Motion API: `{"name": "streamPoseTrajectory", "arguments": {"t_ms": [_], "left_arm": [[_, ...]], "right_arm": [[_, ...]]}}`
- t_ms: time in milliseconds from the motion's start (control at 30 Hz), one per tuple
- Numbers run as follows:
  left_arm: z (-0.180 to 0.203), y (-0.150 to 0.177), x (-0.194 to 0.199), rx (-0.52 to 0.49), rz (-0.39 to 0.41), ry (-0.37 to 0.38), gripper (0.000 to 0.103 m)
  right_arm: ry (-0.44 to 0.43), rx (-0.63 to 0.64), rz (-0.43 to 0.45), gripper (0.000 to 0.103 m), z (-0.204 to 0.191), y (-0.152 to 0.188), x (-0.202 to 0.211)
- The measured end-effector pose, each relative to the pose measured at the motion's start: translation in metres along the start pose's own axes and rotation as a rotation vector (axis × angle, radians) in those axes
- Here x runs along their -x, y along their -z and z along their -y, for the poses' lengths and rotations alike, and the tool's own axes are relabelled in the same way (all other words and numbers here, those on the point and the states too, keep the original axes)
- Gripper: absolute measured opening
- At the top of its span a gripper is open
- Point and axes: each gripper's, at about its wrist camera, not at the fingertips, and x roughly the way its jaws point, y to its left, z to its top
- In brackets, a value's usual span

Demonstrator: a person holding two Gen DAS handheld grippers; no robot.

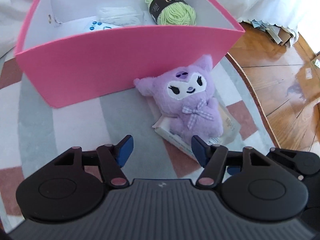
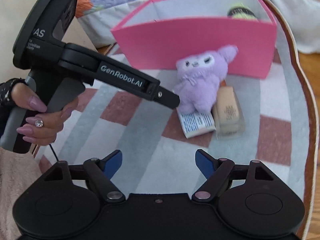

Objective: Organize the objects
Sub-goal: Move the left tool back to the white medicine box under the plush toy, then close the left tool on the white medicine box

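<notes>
From my left wrist, my left gripper (image 1: 161,150) stood spread over bare striped rug (image 1: 76,124) with nothing between its pads, the purple plush toy (image 1: 188,104) lying just ahead against the pink box (image 1: 120,60) wall, atop a white packet (image 1: 176,140), the rug's curved edge close on the right. From my right wrist, my right gripper (image 2: 158,162) hung spread and empty over open rug, and the fluffy toy, blurred, lay beside a beige bottle (image 2: 228,112).
</notes>
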Motion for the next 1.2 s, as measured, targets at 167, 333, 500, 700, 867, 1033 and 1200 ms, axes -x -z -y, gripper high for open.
{"name": "streamPoseTrajectory", "arguments": {"t_ms": [167, 333, 500, 700, 867, 1033, 1200], "left_arm": [[-0.015, -0.004, -0.013, 0.075, 0.006, 0.1, 0.059], [-0.013, -0.007, -0.02, 0.031, 0.028, 0.137, 0.058], [-0.009, -0.008, -0.024, 0.005, 0.041, 0.158, 0.058], [-0.007, -0.012, -0.029, -0.034, 0.051, 0.168, 0.061], [0.001, -0.012, -0.034, -0.076, 0.063, 0.171, 0.062], [0.008, -0.009, -0.034, -0.118, 0.052, 0.142, 0.057], [0.006, -0.006, -0.03, -0.086, 0.006, 0.154, 0.056]], "right_arm": [[0.054, 0.109, 0.023, 0.074, 0.003, 0.005, -0.009], [0.067, 0.125, 0.047, 0.074, -0.003, -0.001, -0.013], [0.095, 0.199, 0.039, 0.073, -0.011, -0.003, -0.019], [0.106, 0.186, 0.041, 0.073, -0.01, -0.005, -0.018], [0.111, 0.2, 0.038, 0.073, -0.013, -0.004, -0.017], [0.111, 0.197, 0.042, 0.073, -0.013, -0.004, -0.017], [0.118, 0.18, 0.042, 0.075, -0.012, -0.004, -0.015]]}}
